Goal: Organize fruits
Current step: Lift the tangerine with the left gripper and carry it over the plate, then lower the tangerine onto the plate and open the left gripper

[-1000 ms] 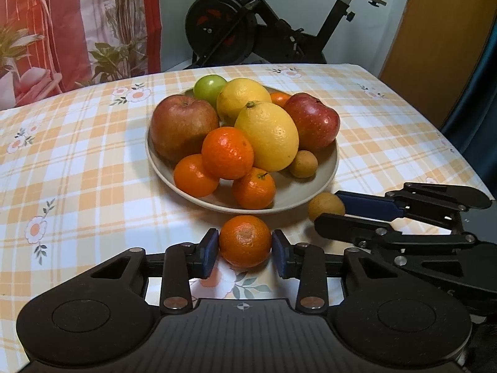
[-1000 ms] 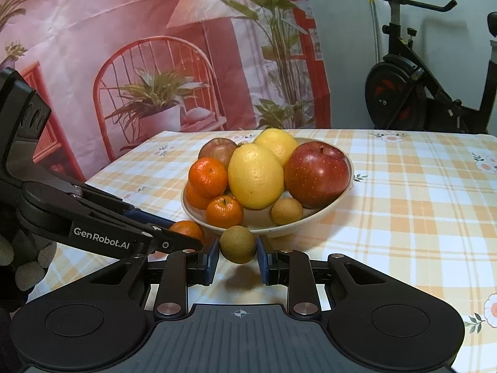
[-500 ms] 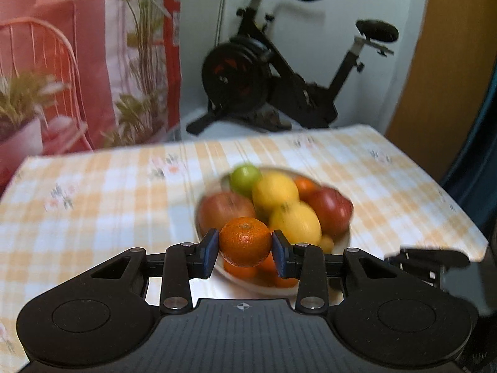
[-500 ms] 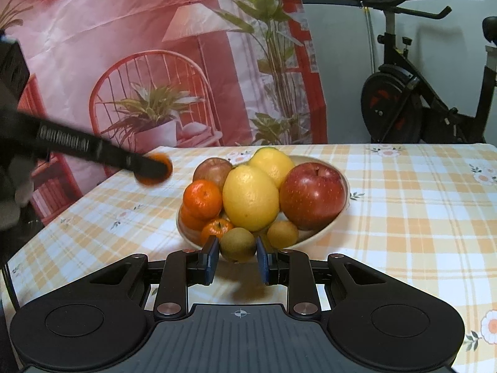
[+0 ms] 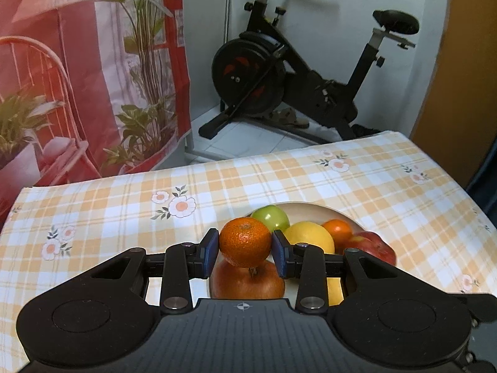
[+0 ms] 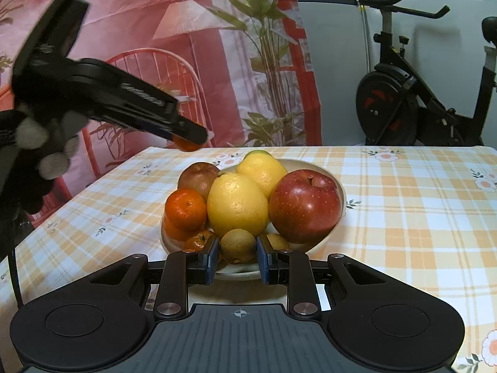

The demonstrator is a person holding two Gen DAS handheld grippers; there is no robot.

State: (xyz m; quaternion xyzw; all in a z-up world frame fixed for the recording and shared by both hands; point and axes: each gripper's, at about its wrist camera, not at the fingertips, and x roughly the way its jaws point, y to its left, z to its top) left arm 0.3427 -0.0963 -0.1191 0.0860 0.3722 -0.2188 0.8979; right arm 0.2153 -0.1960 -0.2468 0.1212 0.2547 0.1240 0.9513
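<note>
Left hand-held gripper (image 5: 245, 253) pinches a round orange mandarin (image 5: 245, 241), held above the piled beige ceramic bowl (image 6: 337, 186) mid-table. Right hand-held gripper (image 6: 237, 259) pinches a small brown kiwi-like fruit (image 6: 238, 246) at the bowl's near rim. Step: placing; next move likely needs a stable gap before release.
</note>
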